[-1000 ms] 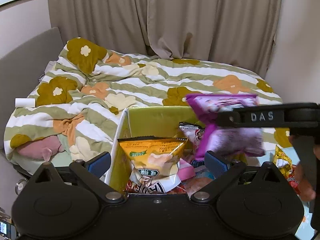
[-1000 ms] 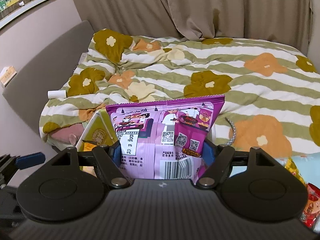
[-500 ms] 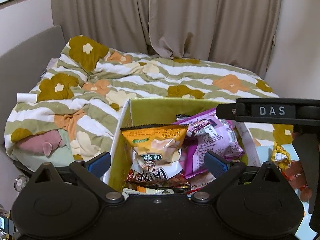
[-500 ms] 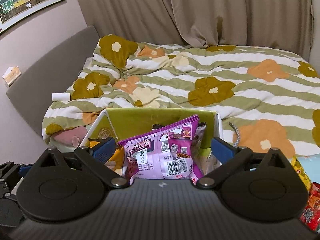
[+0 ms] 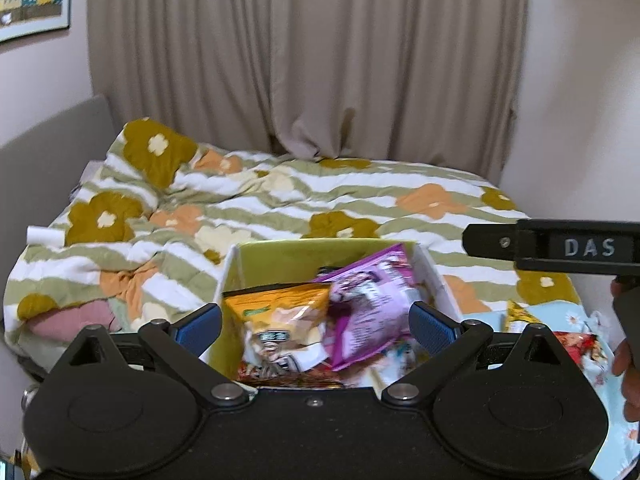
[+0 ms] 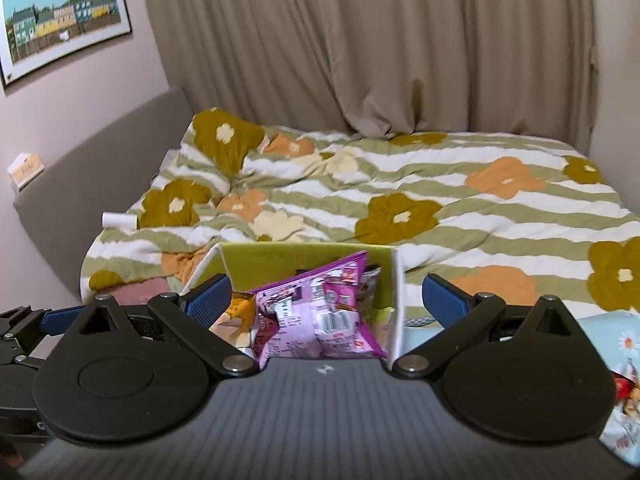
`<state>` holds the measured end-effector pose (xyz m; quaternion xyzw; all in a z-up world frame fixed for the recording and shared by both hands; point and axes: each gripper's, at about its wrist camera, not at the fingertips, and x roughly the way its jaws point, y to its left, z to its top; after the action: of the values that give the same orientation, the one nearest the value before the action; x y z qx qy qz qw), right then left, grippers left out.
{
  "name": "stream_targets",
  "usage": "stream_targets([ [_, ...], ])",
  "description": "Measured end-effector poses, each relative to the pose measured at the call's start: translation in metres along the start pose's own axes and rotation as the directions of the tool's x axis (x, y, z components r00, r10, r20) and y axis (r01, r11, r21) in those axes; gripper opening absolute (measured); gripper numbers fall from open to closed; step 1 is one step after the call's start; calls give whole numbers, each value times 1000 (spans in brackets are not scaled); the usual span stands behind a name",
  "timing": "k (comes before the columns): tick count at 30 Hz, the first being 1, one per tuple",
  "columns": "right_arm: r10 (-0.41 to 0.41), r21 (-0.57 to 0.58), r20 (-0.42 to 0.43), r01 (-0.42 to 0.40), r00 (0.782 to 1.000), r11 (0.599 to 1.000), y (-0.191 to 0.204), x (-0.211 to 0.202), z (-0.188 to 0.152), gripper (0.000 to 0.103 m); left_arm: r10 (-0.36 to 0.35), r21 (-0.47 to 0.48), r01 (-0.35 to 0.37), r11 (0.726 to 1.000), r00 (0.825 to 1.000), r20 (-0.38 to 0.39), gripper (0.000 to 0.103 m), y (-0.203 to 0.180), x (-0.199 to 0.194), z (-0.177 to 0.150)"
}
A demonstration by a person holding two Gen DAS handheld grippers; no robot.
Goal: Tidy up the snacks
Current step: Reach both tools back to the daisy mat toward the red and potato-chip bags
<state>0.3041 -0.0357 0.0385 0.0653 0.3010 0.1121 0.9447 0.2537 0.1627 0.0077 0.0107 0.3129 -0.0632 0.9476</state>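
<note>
The open box (image 6: pixel 308 264), green inside with white walls, stands at the foot of the bed (image 6: pixel 440 200), and everything else can be placed from it. Inside it the purple snack bag (image 6: pixel 320 312) lies tilted against the right-hand wall, with an orange snack bag (image 5: pixel 280 312) just to its left, the two touching. More packets lie under them, too jumbled to tell apart.

The right gripper (image 6: pixel 326 298) hangs above the near side of the box. Its blue fingers (image 6: pixel 210 296) are spread as wide as they go, having just finished opening, and they hold nothing; the purple bag sits below and between them, untouched.

The left gripper (image 5: pixel 316 324) hovers over the near edge of the box too, its fingers (image 5: pixel 200 328) wide apart and empty.

To the right of the box, a few loose packets (image 5: pixel 576 340) rest on a pale blue flowered cloth (image 6: pixel 624 340). Beyond the box, the flowered quilt runs back to beige curtains (image 6: pixel 380 48).
</note>
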Motion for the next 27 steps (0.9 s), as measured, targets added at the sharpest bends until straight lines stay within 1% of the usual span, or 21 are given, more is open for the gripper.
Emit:
stream_targets([
  [4, -13, 58, 34, 11, 999, 998, -24, -31, -5, 103, -32, 25, 31, 999, 999, 32, 101, -19, -9, 0],
  [8, -57, 95, 52, 51, 997, 994, -58, -59, -9, 103, -72, 59, 69, 996, 996, 53, 101, -47, -16, 1],
  [13, -113, 116, 47, 107, 993, 988, -108, -87, -16, 103, -165, 110, 156, 982, 984, 70, 101, -99, -18, -1],
  [18, -200, 135, 17, 196, 980, 971, -163, -104, -30, 103, -244, 183, 233, 955, 969, 45, 101, -160, -7, -4],
  [22, -251, 205, -29, 251, 968, 946, -211, -110, -45, 103, -276, 223, 269, 937, 961, 3, 101, -200, 12, -6],
  [25, -281, 246, -65, 288, 958, 925, -240, -109, -55, 103, -328, 246, 326, 913, 944, -33, 101, -224, 30, -5],
  [27, -295, 278, -87, 308, 951, 910, -259, -108, -62, 103, -358, 279, 361, 890, 932, -61, 101, -241, 43, -6],
])
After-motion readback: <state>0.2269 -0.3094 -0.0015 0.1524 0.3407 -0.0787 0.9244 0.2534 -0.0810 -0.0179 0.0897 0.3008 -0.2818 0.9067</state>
